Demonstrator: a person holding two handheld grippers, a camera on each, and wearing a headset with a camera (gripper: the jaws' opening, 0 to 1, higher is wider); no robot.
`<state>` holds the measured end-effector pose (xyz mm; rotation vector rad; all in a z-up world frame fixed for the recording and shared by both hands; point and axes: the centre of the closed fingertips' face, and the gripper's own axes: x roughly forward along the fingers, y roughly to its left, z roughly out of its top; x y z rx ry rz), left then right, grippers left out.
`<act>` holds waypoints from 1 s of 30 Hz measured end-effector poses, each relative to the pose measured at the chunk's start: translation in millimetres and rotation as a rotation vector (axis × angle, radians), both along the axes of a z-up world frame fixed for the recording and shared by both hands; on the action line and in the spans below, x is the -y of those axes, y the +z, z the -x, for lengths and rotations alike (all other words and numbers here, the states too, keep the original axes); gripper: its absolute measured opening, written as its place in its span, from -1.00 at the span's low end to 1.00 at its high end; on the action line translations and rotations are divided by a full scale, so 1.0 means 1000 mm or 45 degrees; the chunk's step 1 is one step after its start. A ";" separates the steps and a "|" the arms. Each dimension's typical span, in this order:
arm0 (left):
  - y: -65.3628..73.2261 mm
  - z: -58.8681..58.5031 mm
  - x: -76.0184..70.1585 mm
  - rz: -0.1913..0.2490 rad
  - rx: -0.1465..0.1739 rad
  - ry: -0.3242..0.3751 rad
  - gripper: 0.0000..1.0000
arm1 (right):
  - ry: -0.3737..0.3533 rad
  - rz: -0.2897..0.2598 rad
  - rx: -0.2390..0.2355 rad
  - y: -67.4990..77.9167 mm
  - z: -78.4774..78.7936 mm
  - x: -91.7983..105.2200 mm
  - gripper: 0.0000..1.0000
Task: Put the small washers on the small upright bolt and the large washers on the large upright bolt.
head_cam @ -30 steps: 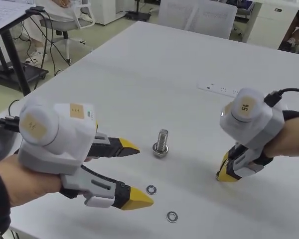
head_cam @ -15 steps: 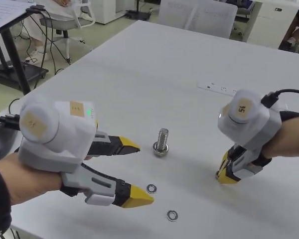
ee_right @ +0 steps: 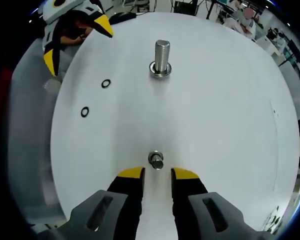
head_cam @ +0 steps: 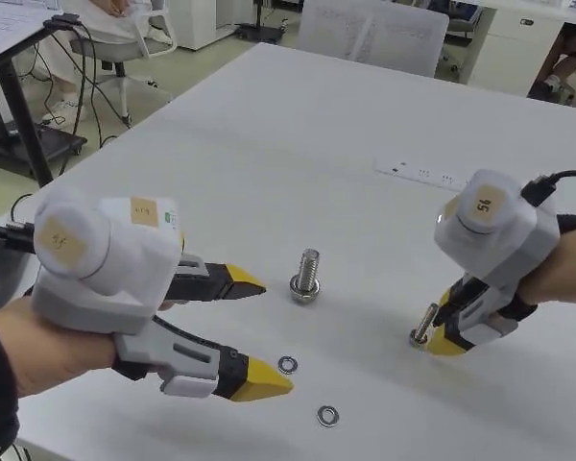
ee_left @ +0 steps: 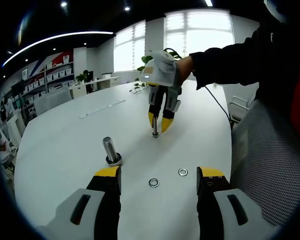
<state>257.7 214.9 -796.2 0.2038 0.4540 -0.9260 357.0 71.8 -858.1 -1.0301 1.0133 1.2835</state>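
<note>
- Your left gripper [head_cam: 254, 331] is spread wide with nothing between the jaws. It's over the table [head_cam: 269, 144] close to the near edge, tips pointing across toward the right side.
- First washer [head_cam: 287, 364] lies flat just off the tip of the left gripper's lower jaw. Can't tell if it touches.
- Second washer [head_cam: 327, 416] lies flat a little closer to the near edge, near the first washer but apart from it.
- In the left gripper view, both washers lie ahead of your tips, within the span of the open jaws.
- Large bolt [head_cam: 305, 276] stands upright, back from the near edge and roughly mid-width of the table, just beyond the left gripper's upper jaw tip.
- There's a wide collar at the large bolt's base. Can't tell whether that's the head or washers on it.
- Your right gripper [head_cam: 438, 337] points down at the table, toward the right edge and well apart from the large bolt. The jaws are parted by a narrow gap, wider than the small bolt's shank, and clamp nothing.
- Small bolt [head_cam: 422, 325] stands on the table right at the right gripper's tips, in line with the gap. It reads upright in the left gripper view. Can't tell if a tip touches it.
- Power strip [head_cam: 420, 174] lies flat further back, toward the far right corner.
</note>
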 end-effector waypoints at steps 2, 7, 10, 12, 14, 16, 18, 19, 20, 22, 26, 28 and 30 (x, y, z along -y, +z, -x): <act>0.000 0.000 0.000 0.000 0.002 -0.001 0.20 | -0.012 -0.002 0.004 0.002 0.001 0.004 -0.55; 0.001 0.000 0.001 -0.001 0.004 -0.003 0.20 | -0.032 0.001 0.010 0.004 0.005 0.011 -0.55; 0.001 0.001 0.001 -0.001 0.006 -0.004 0.20 | -0.046 -0.002 0.012 0.007 0.007 0.015 -0.54; 0.001 0.001 0.001 -0.002 0.006 -0.004 0.20 | -0.054 -0.002 0.015 0.008 0.008 0.018 -0.54; 0.002 0.001 0.001 -0.003 0.008 -0.004 0.20 | -0.059 0.001 0.018 0.009 0.010 0.021 -0.54; 0.002 0.001 0.001 -0.003 0.008 -0.005 0.20 | -0.063 0.002 0.021 0.011 0.013 0.024 -0.54; 0.002 0.001 0.001 -0.005 0.009 -0.006 0.20 | -0.066 0.001 0.023 0.012 0.016 0.026 -0.53; 0.002 0.001 0.001 -0.005 0.008 -0.006 0.20 | -0.066 0.001 0.023 0.013 0.016 0.027 -0.53; 0.002 0.001 0.001 -0.006 0.007 -0.006 0.20 | -0.068 0.001 0.023 0.013 0.017 0.028 -0.53; 0.002 0.001 0.001 -0.008 0.009 -0.007 0.20 | -0.069 0.002 0.024 0.013 0.020 0.029 -0.53; 0.002 0.001 0.001 -0.008 0.011 -0.004 0.20 | -0.070 0.001 0.017 0.013 0.026 0.031 -0.53; 0.003 0.001 0.000 -0.007 0.013 -0.004 0.20 | -0.065 0.002 0.017 0.013 0.031 0.031 -0.53; 0.004 0.001 0.001 -0.009 0.016 -0.005 0.20 | -0.062 -0.001 0.019 0.014 0.034 0.030 -0.53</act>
